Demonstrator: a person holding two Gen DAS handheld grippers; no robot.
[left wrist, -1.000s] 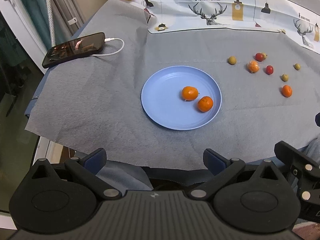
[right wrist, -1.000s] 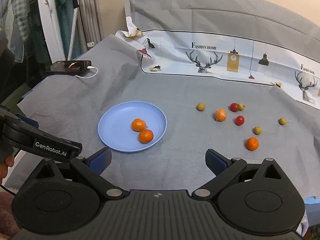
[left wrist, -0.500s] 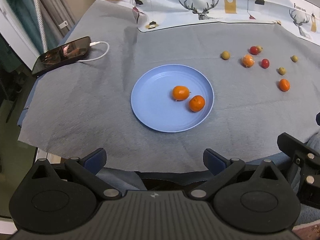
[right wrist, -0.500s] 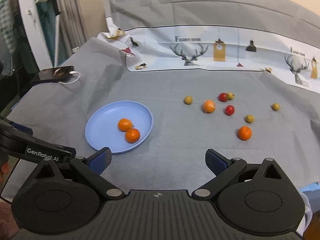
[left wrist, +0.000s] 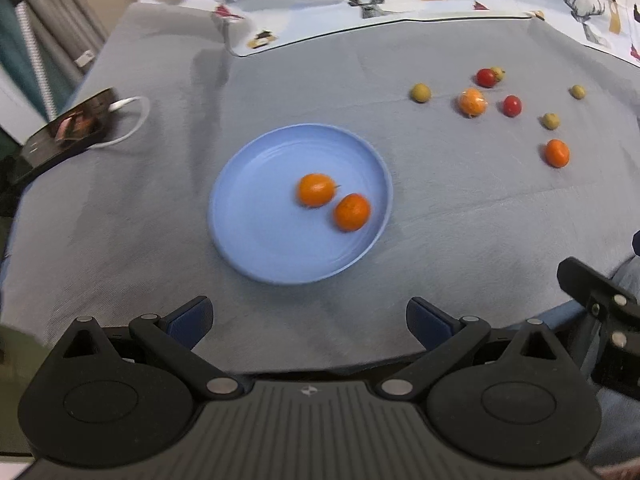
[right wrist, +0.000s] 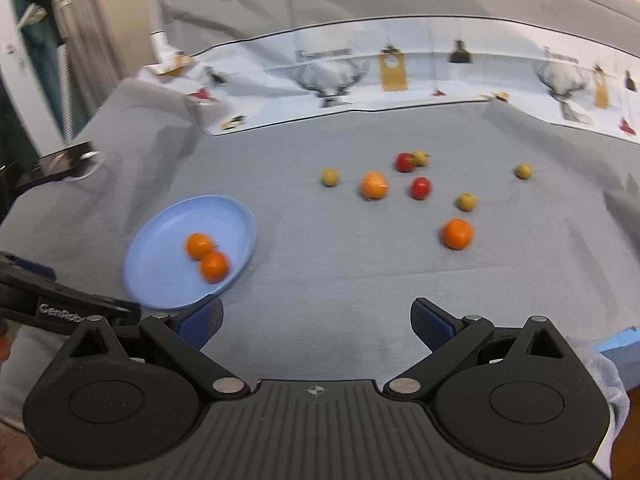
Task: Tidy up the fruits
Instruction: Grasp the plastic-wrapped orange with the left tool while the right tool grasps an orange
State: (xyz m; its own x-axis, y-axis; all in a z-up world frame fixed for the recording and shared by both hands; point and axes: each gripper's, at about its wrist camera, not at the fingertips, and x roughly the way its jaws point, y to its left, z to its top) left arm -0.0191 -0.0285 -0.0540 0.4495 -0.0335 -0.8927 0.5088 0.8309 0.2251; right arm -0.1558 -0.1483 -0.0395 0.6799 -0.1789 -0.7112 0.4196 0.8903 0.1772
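Observation:
A blue plate (left wrist: 256, 240) on the grey cloth holds two oranges (left wrist: 316, 189) (left wrist: 352, 212); it also shows in the right wrist view (right wrist: 160, 272). Loose fruit lies to its right: two oranges (right wrist: 457, 233) (right wrist: 374, 185), two red tomatoes (right wrist: 420, 188) (right wrist: 404, 162) and several small yellow-green fruits (right wrist: 330, 177). My left gripper (left wrist: 309, 318) is open and empty, near the table's front edge below the plate. My right gripper (right wrist: 317, 322) is open and empty, over the cloth in front of the loose fruit.
A black phone (left wrist: 68, 128) with a white cable lies at the table's left edge. A printed white cloth (right wrist: 400, 76) runs along the back. The left gripper's body (right wrist: 60, 308) shows at the right wrist view's left edge.
Both grippers have moved forward over the table; the plate and loose fruit look closer. In the right wrist view the scene has shifted left. No fruit has moved.

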